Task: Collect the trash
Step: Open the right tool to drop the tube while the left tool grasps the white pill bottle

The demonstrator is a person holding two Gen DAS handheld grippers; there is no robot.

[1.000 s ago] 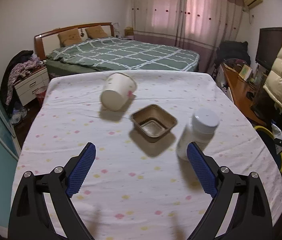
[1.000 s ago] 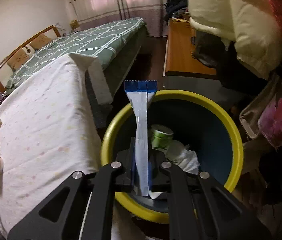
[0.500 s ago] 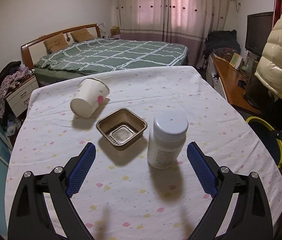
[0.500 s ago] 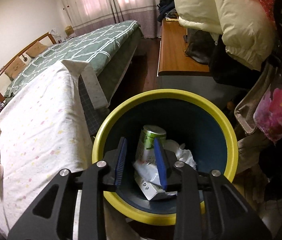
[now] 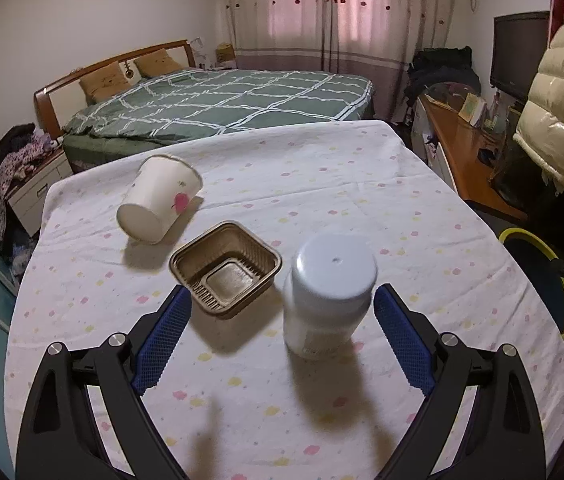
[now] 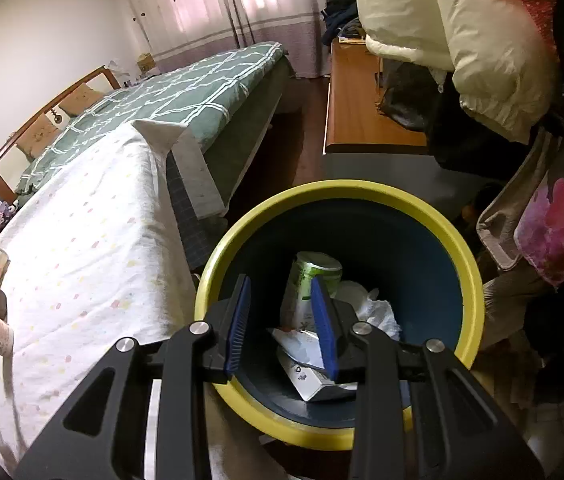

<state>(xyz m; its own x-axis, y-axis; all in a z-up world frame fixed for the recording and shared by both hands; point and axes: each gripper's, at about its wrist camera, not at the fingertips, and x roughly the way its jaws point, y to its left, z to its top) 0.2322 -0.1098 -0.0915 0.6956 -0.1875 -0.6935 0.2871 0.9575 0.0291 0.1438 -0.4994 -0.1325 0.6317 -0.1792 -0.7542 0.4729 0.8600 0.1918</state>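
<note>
Right tongs [image 6: 282,320] hover over the yellow-rimmed blue bin [image 6: 457,248], jaws just parted and empty, so the packet drops in. Left tongs [image 5: 278,334] gape wide, empty, lining up around the white plastic lidded bottle [image 5: 327,294] on the worktop [image 5: 361,184].

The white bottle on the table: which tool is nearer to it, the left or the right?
Left. The left tool stands open around the bottle. The right tool is off the table, over the bin.
</note>
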